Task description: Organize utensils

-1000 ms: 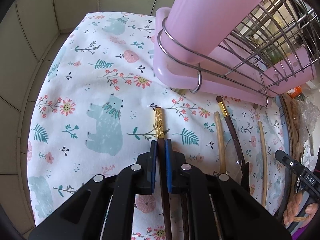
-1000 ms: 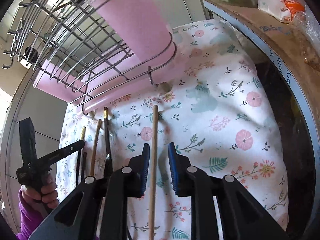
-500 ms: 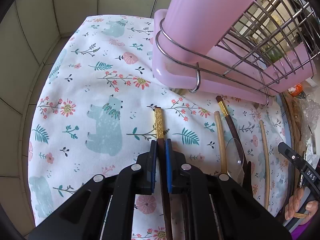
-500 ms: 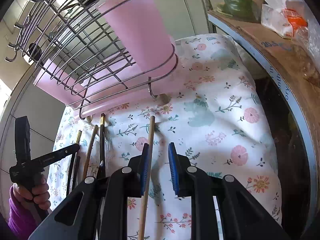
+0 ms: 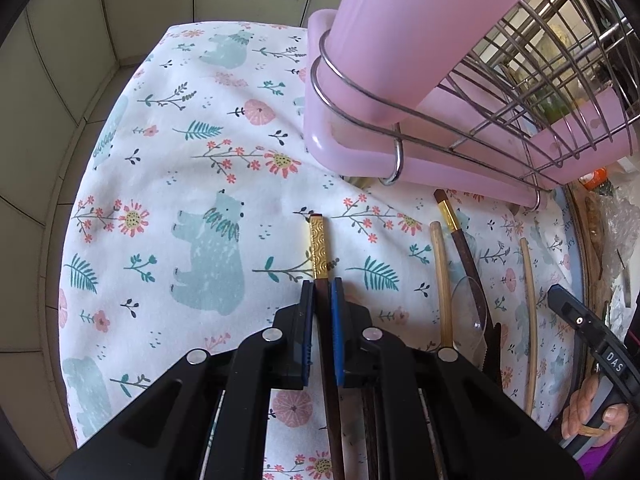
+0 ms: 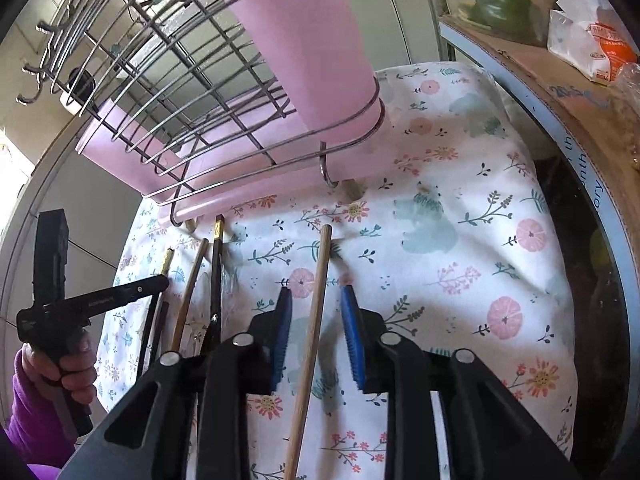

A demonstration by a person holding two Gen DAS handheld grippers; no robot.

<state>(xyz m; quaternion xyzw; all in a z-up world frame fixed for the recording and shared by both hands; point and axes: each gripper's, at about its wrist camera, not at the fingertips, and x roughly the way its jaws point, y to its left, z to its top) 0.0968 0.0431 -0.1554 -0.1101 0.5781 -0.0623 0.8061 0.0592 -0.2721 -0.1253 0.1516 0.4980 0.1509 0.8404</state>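
Observation:
My left gripper is shut on a dark brown chopstick with a gold end, just above the floral cloth. My right gripper is open; a plain wooden chopstick lies on the cloth between its jaws, ungripped. A wooden chopstick, a dark gold-banded utensil and a clear plastic spoon lie to the right of my left gripper. A pink utensil cup stands in the wire rack.
The rack sits on a pink drip tray at the back of the cloth. Tiled wall lies at the left. A cardboard box with bags borders the right side.
My right gripper has opened; its jaws now stand wider around the wooden chopstick, and it has risen slightly. My left gripper stays shut on the dark chopstick, barely moved.

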